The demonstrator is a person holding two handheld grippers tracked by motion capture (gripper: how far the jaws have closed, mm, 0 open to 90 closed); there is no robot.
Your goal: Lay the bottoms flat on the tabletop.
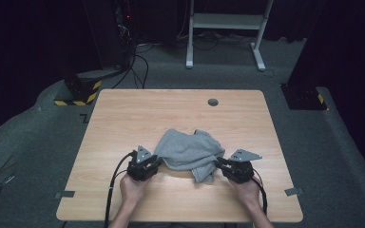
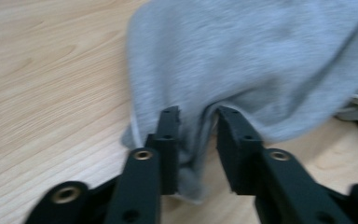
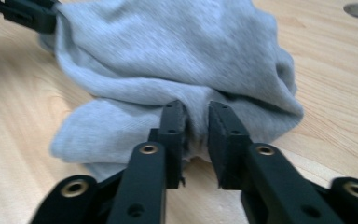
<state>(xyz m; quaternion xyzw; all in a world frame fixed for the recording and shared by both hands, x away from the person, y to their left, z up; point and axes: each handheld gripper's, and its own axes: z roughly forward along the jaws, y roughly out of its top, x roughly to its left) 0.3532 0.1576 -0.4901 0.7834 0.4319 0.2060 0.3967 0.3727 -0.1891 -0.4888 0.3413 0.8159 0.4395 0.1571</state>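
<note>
Grey cloth (image 1: pixel 190 151) crumpled on the table (image 1: pixel 123 114); left claw (image 1: pixel 155 161) and right claw (image 1: pixel 218 164) each pinch an edge fold.

Dim room, grey carpet (image 1: pixel 313 156), wooden table (image 1: pixel 123 114), white desk frame (image 1: pixel 225 21) behind.

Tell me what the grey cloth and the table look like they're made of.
The grey cloth looks like soft knit fabric, perhaps cotton jersey or fleece: fine heathered weave, matte, limp folds. The table looks like light wood or wood-look laminate: pale grain lines, smooth, faint sheen; which one I can't tell.
</note>
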